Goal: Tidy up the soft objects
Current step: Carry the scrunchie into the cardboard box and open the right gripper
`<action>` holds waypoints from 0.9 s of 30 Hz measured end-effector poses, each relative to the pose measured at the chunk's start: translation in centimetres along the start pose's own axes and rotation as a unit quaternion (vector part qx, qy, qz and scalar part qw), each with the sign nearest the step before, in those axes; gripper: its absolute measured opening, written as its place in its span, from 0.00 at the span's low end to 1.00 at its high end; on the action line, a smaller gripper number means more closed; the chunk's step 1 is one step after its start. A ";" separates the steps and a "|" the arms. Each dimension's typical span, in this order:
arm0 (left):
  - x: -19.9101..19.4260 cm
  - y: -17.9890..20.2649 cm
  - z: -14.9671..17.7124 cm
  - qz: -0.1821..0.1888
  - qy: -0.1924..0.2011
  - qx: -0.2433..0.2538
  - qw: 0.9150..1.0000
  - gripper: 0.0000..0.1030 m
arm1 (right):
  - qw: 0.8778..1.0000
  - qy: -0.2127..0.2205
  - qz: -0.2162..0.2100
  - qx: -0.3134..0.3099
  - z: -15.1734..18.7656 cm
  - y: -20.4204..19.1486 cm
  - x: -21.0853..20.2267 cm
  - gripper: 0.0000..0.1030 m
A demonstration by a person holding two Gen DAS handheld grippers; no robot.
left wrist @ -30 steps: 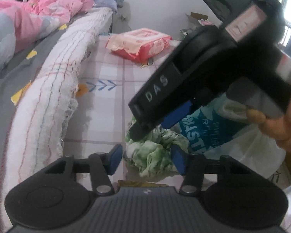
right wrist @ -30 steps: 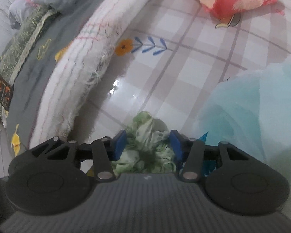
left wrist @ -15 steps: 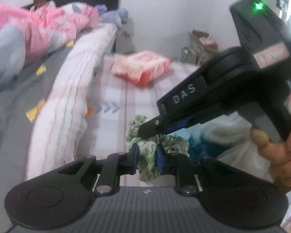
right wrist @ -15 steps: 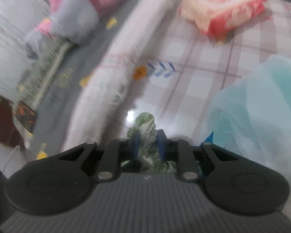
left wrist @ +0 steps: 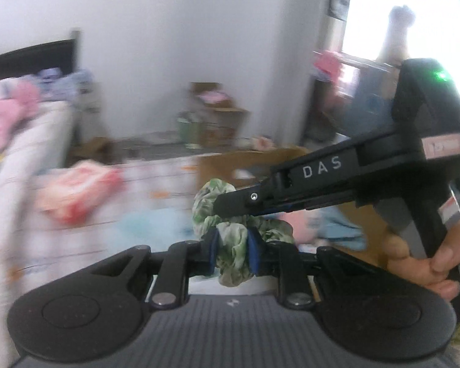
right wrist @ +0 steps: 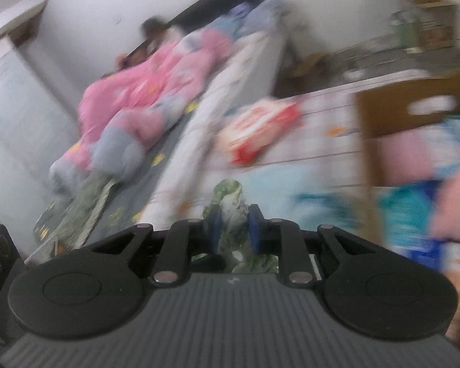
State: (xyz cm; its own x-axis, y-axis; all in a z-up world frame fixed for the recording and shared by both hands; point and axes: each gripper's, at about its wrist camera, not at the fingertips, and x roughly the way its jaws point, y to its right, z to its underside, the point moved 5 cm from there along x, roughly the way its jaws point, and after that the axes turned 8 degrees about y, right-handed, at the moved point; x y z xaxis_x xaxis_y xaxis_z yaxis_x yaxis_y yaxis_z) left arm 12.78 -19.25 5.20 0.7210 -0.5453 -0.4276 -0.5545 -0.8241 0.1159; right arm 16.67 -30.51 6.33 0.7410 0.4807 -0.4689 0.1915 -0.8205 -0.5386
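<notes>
A crumpled green-and-white cloth [left wrist: 210,194] hangs in the air between both grippers, above the checked surface. My left gripper [left wrist: 232,247] is shut on its lower part, blue pads pressing the fabric from both sides. The right gripper [left wrist: 227,207], held by a hand [left wrist: 426,260], comes in from the right and bites the same cloth higher up. In the right wrist view the cloth [right wrist: 228,191] sticks up between the pads of the right gripper [right wrist: 233,227], which is shut on it. Both views are blurred by motion.
An open cardboard box [left wrist: 251,162] holding pink and blue soft items [right wrist: 414,153] stands to the right. A red-and-pink package [right wrist: 260,128] and a light blue bag [right wrist: 291,181] lie on the checked surface. A bed with a pink blanket [right wrist: 156,92] and a person lying on it lies to the left.
Both grippers closed on the green cloth and lifted it off the checked surface. The views swung up and right, bringing the cardboard box into sight.
</notes>
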 end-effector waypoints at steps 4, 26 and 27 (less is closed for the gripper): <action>5.3 6.0 0.2 0.063 -0.040 0.008 0.997 0.22 | 0.997 0.028 0.070 0.035 0.5 7.1 -5.2 0.17; 15.7 11.3 3.2 0.049 -0.140 0.023 0.989 0.47 | 0.968 -0.122 0.217 0.030 3.8 24.6 -4.3 0.21; 15.5 11.3 3.1 0.048 -0.136 0.025 0.989 0.49 | 0.968 -0.124 0.216 0.026 3.7 24.5 -4.0 0.23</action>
State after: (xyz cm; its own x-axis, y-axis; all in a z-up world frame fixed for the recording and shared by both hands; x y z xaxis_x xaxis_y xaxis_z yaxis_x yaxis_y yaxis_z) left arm 16.38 -36.56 -2.87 0.5288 -0.5541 -0.6429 -0.6398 -0.7579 0.1270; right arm 15.98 -51.41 -7.55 0.5670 0.1614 -0.8077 -0.1386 -0.9480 -0.2867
